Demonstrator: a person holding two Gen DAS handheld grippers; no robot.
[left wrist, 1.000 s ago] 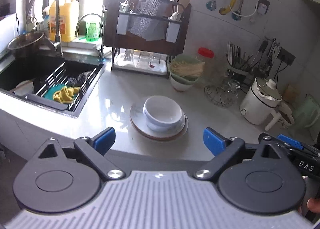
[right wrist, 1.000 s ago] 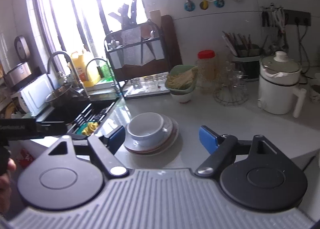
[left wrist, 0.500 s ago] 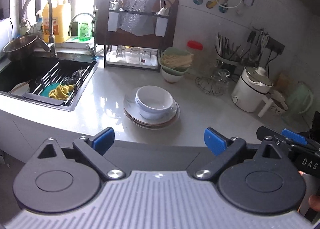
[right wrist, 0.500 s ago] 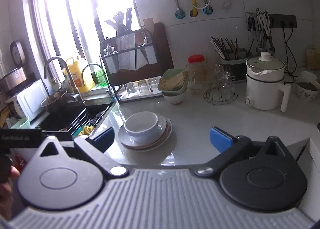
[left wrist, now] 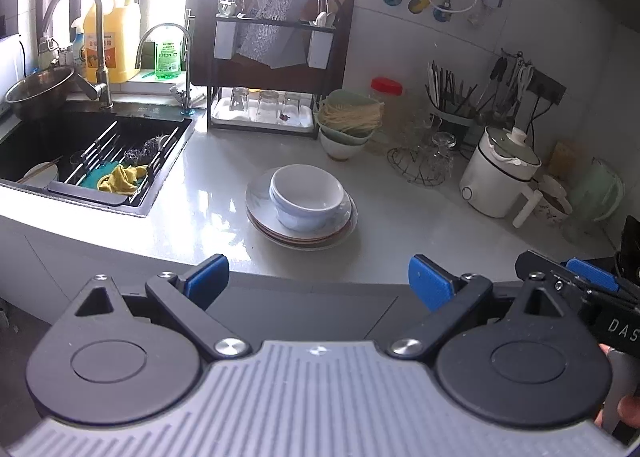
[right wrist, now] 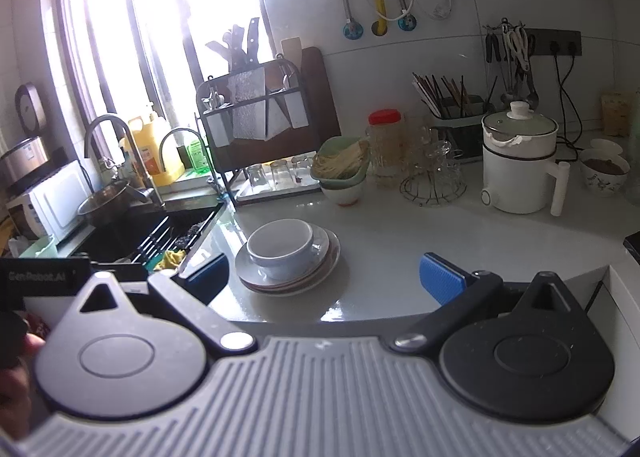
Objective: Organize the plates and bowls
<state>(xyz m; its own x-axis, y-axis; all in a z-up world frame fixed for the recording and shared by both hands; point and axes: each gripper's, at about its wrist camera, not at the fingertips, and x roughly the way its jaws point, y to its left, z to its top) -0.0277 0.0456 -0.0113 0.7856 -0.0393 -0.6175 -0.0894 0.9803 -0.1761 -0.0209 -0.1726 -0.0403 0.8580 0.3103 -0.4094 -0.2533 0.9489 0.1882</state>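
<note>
Your white bowl (left wrist: pixel 306 197) on stacked plates (left wrist: pixel 301 231), sink (left wrist: pixel 100 145) left, noodle bowls (left wrist: pixel 346 129) and cooker (left wrist: pixel 500 177) behind, your left gripper (left wrist: pixel 318 277) and right gripper (right wrist: pixel 324 277) both angled down, jaws wide, empty.

Daylight from the window (right wrist: pixel 160 37) overexposes the upper left; glare streaks the counter (left wrist: pixel 208 209). Fisheye distortion bends edges; the right wrist view appears hazier.

Bare desk (left wrist: pixel 224 217) lies open between the near edge and the stacked plates (left wrist: pixel 304 231) carrying a bowl (left wrist: pixel 306 195), while the sink (left wrist: pixel 92 153) bounds the left, a knife rack (left wrist: pixel 272 69) the rear, and the white pot (left wrist: pixel 500 181) the right.
</note>
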